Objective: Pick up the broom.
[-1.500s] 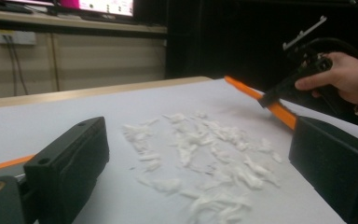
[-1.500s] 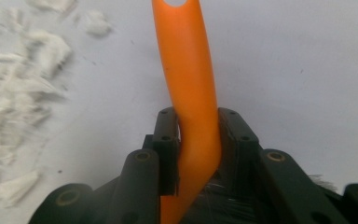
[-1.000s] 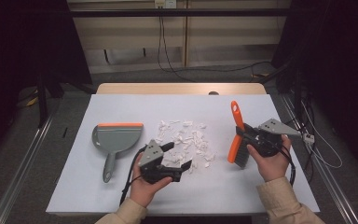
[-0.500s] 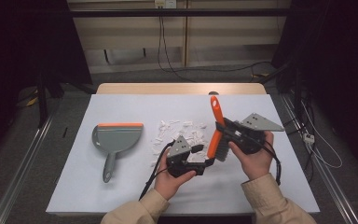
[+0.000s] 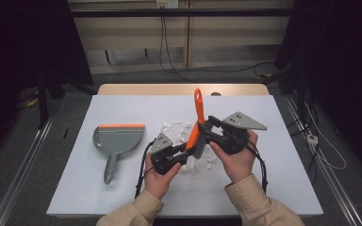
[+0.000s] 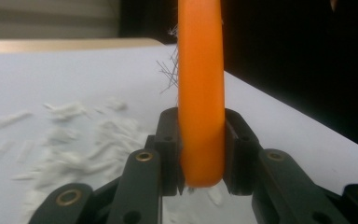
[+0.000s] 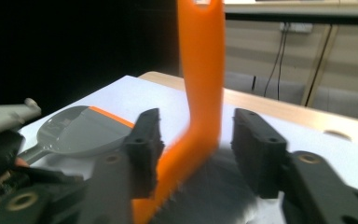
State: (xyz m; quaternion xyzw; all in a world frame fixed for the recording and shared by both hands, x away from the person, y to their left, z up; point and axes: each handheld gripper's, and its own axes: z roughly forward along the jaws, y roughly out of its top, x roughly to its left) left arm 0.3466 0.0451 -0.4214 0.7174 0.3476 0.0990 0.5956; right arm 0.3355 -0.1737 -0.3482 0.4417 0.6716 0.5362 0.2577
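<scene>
Taking the orange brush [image 5: 197, 123] as the landmark: both forearms come in from the near edge of the tabletop [image 5: 264, 188] and meet at it, the left hand [image 5: 160, 176] just near-left of the brush, the right hand [image 5: 238, 160] just to its right with the wrist turned inward.

The left hand-held gripper [image 5: 185, 157] points toward the brush from the left. Its jaws have just been closing, and in the left gripper view they now clamp the brush [image 6: 200, 93] on both sides, low on the orange body, with the handle rising between them.

The right hand-held gripper [image 5: 206, 134] reaches the brush from the right. Its jaws have just been opening; in the right gripper view they stand partly apart with the brush [image 7: 200, 93] between them, a clear gap at the right jaw. The left jaw is very near the orange, and I cannot tell if it touches.

The brush stands nearly upright, handle tilted slightly away, dark bristles down over the scattered white paper scraps [image 5: 179, 129] around its foot.

Well to the left of the brush lies the grey dustpan [image 5: 118, 141], orange-edged mouth away, handle toward the person. Bare tabletop lies to the right of the brush and beyond it up to the far edge.
</scene>
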